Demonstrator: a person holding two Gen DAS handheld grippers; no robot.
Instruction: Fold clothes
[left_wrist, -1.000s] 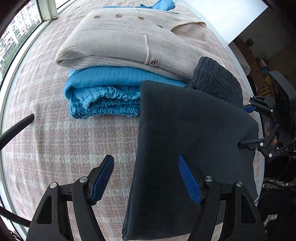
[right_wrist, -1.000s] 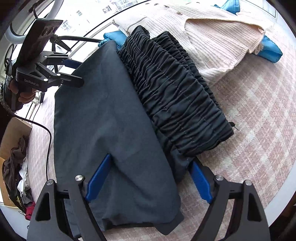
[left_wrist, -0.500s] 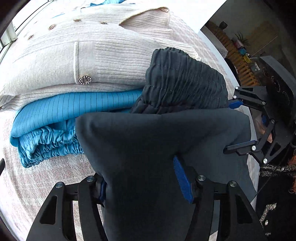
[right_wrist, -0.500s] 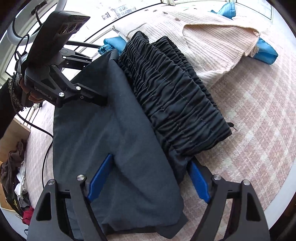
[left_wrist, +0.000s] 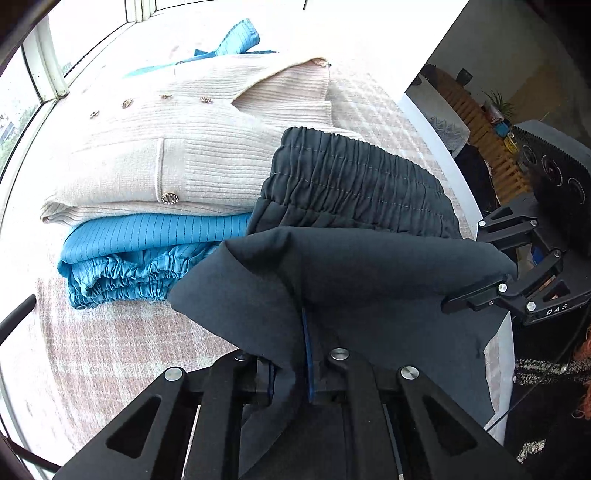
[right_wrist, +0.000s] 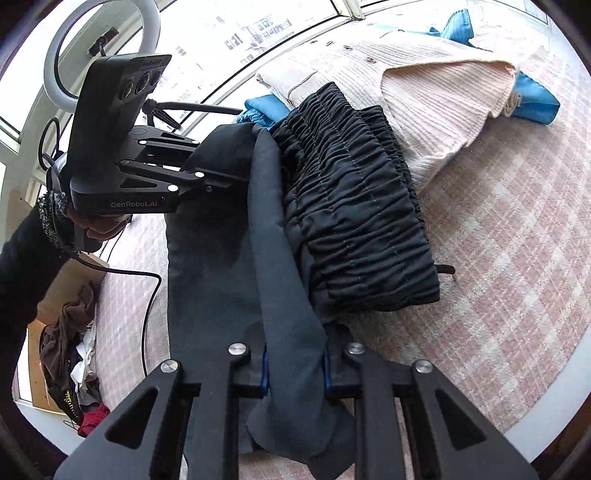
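Since before, dark trousers (left_wrist: 369, 266) beside the cardigan (left_wrist: 207, 166) were pinched by both closing grippers, left (left_wrist: 295, 373) and right (right_wrist: 295, 373).

The blue pads of the left claw (left_wrist: 295, 369) are almost wholly buried in a pinched fold of the dark grey smooth-fabric garment (left_wrist: 369, 273), its jaws closing on it. The right claw's (right_wrist: 295, 369) pads are likewise mostly covered by the same cloth, jaws closing. The garment's near hem runs off the bottom edge in both views. The folded bright blue ribbed garment (left_wrist: 155, 232) lies largely hidden under the cream ribbed-knit cardigan (left_wrist: 184, 155). The cardigan's small buttons are too small to make out.
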